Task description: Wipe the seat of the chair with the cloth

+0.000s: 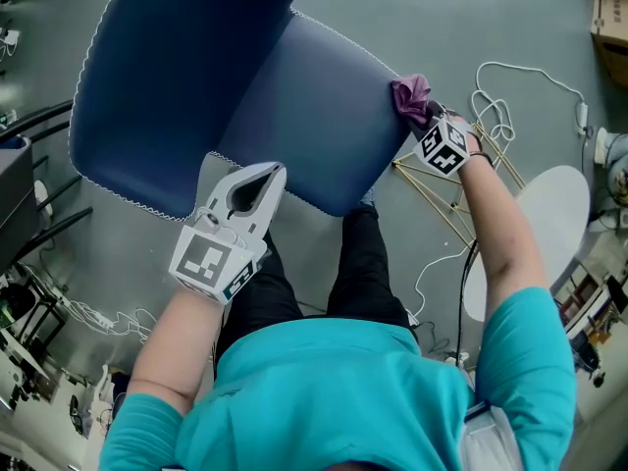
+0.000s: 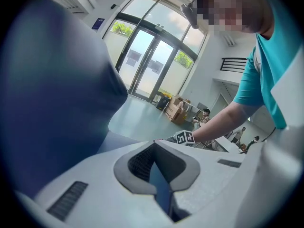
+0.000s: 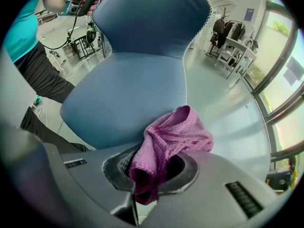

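Fingers of the right gripper (image 1: 432, 126) pinch the bunched cloth (image 3: 166, 141) at the seat (image 1: 314, 116) rim, two o'clock. Pushed outward, it could slip off. The left gripper (image 1: 267, 177) fingers sit closed, empty.

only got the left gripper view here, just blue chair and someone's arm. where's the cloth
observer: The purple cloth is bunched between the jaws of the right gripper, which are shut on it.
operator: is it over the seat
observer: Head view puts it at the right rim of the seat; I can't confirm contact.
operator: anything on the floor that side
observer: White cables lie looped on the floor right of the chair.
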Demonstrator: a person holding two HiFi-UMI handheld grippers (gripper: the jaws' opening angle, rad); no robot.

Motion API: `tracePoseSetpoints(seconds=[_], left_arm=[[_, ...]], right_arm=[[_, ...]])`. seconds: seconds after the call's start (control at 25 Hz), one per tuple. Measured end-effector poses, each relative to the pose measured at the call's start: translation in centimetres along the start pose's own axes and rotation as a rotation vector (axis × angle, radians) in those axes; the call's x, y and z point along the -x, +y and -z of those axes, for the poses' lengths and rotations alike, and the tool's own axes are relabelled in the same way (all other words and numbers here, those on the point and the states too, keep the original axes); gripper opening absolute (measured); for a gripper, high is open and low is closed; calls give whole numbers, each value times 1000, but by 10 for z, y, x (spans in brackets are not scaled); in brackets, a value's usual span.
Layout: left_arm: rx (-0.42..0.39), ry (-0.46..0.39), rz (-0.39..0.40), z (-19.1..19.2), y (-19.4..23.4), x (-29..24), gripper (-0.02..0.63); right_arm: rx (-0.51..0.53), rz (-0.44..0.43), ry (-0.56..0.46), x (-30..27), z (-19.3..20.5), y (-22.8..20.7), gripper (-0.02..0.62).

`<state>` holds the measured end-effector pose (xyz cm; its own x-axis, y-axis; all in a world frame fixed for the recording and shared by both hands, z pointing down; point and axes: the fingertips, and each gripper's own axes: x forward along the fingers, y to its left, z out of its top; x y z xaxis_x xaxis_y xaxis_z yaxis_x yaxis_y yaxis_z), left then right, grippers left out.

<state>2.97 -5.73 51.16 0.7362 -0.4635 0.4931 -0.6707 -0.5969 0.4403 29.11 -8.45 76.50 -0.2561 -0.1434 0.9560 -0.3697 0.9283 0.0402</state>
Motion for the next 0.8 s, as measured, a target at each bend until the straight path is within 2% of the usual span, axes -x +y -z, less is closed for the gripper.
tracePoseSetpoints(seconds=[0.28, 0.4, 0.48, 0.56, 0.68, 0.8], left_arm=[[4, -12, -6, 1, -2, 4, 4], [14, -20, -13, 2, 0, 7, 5], [15, -28, -12, 2, -1, 10, 4], [11, -36, -9, 1, -2, 15, 4], [7, -50, -13, -1, -1, 23, 5], [7, -64, -23, 0, 0, 34, 4]], right_arm=[[-61, -33, 92, 7, 39, 6, 52], [-72, -79, 177, 9, 56, 11, 52], [-126, -112, 211, 15, 64, 16, 52], [-236, -131, 168, 27, 58, 17, 52], [-407, -129, 9, 52, 26, 9, 52], [-473, -123, -123, 70, -17, 1, 52]])
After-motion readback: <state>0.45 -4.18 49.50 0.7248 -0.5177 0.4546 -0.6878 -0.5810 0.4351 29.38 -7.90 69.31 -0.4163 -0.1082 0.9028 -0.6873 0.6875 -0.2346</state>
